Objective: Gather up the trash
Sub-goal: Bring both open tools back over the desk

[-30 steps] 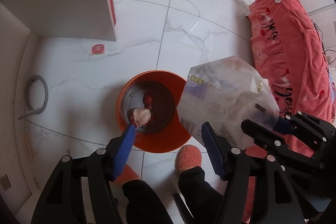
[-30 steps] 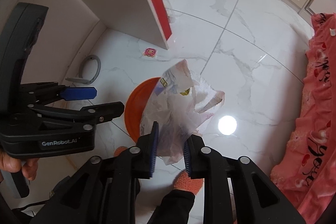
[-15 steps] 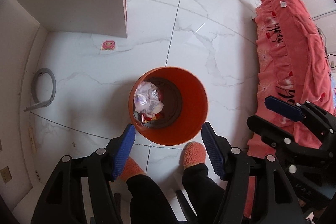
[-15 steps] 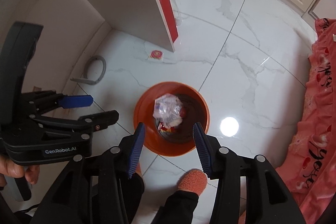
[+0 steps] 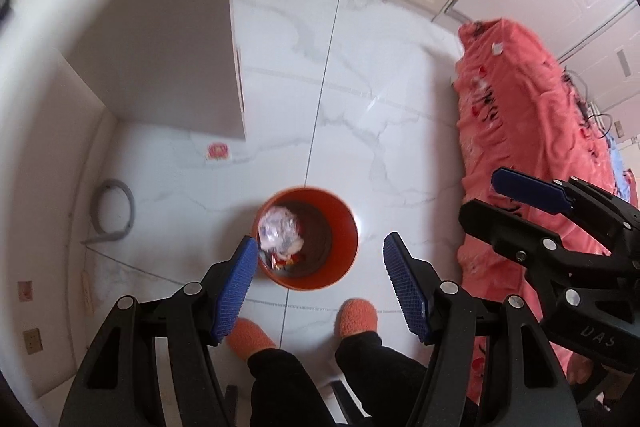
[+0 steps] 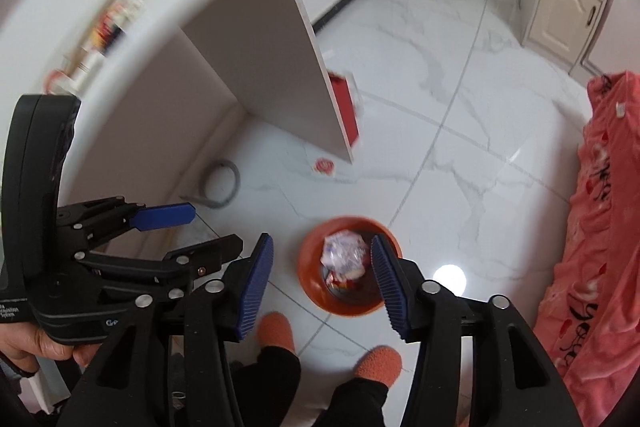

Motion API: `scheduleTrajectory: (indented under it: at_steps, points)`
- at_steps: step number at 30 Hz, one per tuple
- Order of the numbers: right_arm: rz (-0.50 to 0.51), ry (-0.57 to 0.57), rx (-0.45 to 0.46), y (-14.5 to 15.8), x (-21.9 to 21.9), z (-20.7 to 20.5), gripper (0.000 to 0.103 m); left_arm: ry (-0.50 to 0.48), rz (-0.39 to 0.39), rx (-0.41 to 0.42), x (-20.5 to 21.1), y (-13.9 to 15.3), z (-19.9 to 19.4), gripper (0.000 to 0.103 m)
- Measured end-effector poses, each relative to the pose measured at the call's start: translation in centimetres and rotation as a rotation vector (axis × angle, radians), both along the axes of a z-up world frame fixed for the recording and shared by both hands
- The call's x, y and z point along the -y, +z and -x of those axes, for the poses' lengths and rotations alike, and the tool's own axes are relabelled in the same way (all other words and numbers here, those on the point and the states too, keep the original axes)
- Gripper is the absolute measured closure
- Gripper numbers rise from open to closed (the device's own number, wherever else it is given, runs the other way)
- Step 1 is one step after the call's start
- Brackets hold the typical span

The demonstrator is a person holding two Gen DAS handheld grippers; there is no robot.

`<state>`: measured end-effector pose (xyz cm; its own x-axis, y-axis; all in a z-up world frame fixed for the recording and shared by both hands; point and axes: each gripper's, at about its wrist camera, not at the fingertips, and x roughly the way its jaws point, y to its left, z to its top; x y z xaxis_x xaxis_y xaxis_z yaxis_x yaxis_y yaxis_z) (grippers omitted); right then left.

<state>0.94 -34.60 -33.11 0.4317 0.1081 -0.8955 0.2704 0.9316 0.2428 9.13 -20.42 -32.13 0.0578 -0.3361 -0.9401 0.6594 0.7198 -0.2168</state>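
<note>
1. Your left tool (image 5: 316,283) is wide apart, nothing between the pads.
2. Your right tool (image 6: 322,283) is opening, also with nothing in it.
3. The crumpled plastic bag (image 5: 278,229) sits inside the orange bin (image 5: 344,227) on the floor (image 5: 400,147), on top of other trash.
4. Your slippers (image 5: 356,317) are just beside the bin.
5. A red sticker (image 5: 218,151) lies on the floor, well apart from the bin.
</note>
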Motion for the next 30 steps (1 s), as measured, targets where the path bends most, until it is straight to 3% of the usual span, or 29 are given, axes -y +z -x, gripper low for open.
scheduleTrajectory:
  at_steps: [9,12,15,21,30]
  points:
    - [-0.008,0.097,0.174,10.9,-2.0,0.6,0.05,0.106,0.05,0.167,-4.1,9.9,1.3,0.037]
    - [-0.003,0.135,0.238,14.4,-3.2,0.4,0.048,0.171,0.07,0.229,-6.5,12.9,1.3,0.027]
    - [-0.005,0.159,0.292,17.0,-4.5,0.2,0.044,0.213,0.079,0.285,-8.0,15.0,1.4,0.027]
    - [-0.005,0.261,0.359,20.7,-8.2,-2.0,0.044,0.309,0.081,0.369,-12.1,18.1,0.8,0.022]
    - [-0.028,0.416,0.406,22.9,-16.1,-6.3,0.039,0.443,0.062,0.418,-19.1,20.4,-0.8,0.018]
